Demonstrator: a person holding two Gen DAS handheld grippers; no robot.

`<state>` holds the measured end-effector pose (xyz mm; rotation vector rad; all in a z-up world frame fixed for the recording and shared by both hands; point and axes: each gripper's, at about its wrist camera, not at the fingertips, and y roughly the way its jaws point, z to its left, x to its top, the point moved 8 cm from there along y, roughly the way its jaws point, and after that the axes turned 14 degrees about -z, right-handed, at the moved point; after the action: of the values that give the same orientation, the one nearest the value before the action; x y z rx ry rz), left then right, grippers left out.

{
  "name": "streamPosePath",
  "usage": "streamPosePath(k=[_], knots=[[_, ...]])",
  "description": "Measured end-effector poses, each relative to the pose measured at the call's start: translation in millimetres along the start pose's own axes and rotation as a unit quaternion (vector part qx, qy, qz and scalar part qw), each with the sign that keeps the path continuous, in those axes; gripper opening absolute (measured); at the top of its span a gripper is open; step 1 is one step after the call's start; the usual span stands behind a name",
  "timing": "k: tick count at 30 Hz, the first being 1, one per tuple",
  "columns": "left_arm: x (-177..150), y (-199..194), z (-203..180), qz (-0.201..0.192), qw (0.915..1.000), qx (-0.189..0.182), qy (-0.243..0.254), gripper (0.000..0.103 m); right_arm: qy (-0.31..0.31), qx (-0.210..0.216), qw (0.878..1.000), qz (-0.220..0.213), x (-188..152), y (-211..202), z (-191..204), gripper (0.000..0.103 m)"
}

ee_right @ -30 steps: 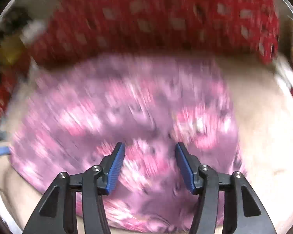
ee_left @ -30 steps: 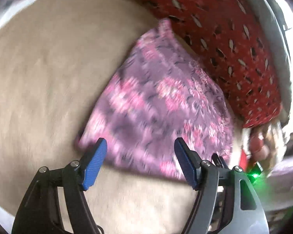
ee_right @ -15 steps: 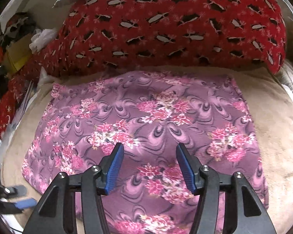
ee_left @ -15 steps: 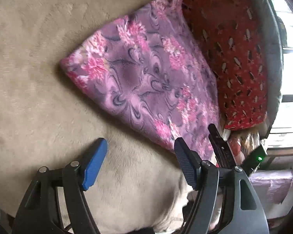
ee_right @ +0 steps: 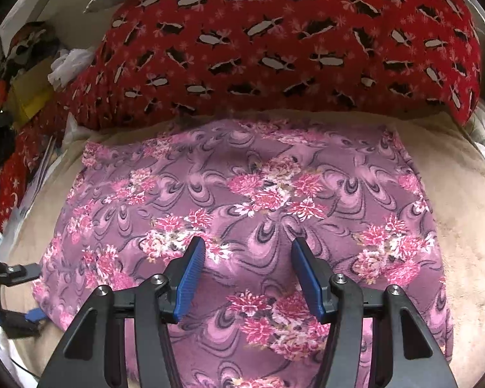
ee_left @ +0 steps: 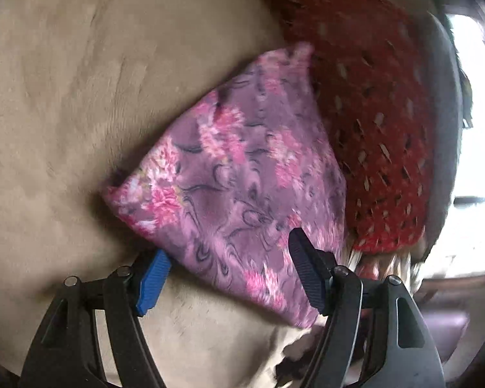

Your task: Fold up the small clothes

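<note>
A purple cloth with pink flowers lies flat as a folded rectangle on a beige blanket. My right gripper is open, hovering over the cloth's near middle. In the left wrist view the cloth shows as a slanted shape. My left gripper is open at the cloth's near edge; the cloth's edge lies between its fingers, its left finger partly under the hem. The left gripper also shows at the far left of the right wrist view, by the cloth's left corner.
A big red patterned pillow lies along the far edge of the cloth, also in the left wrist view. Clutter and boxes sit at the far left. The blanket's edge drops off near the left gripper.
The left gripper has moved in to the cloth's near edge, its fingers now either side of the hem. The right gripper has stayed hovering over the cloth, which lies still.
</note>
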<state>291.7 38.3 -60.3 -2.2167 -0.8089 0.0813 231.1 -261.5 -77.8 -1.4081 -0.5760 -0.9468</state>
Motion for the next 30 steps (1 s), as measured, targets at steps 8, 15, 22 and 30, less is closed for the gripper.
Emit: streamPosePath(k=[8, 15, 22, 30], knots=[[59, -46, -21, -0.048, 0.9946, -0.03, 0.087, 0.071, 0.004, -0.007, 1.0, 0.002, 2, 11, -3, 0.057], [77, 39, -10, 0.034, 0.9888, 0.073, 0.125, 0.071, 0.007, -0.002, 1.0, 0.004, 0, 11, -2, 0.058], [46, 76, -29, 0.087, 0.9718, 0.082, 0.203, 0.079, -0.005, -0.008, 1.0, -0.007, 7, 12, -8, 0.057], [29, 67, -39, 0.101, 0.969, 0.057, 0.218, 0.021, -0.026, -0.039, 0.999, 0.002, 0, 30, -19, 0.063]])
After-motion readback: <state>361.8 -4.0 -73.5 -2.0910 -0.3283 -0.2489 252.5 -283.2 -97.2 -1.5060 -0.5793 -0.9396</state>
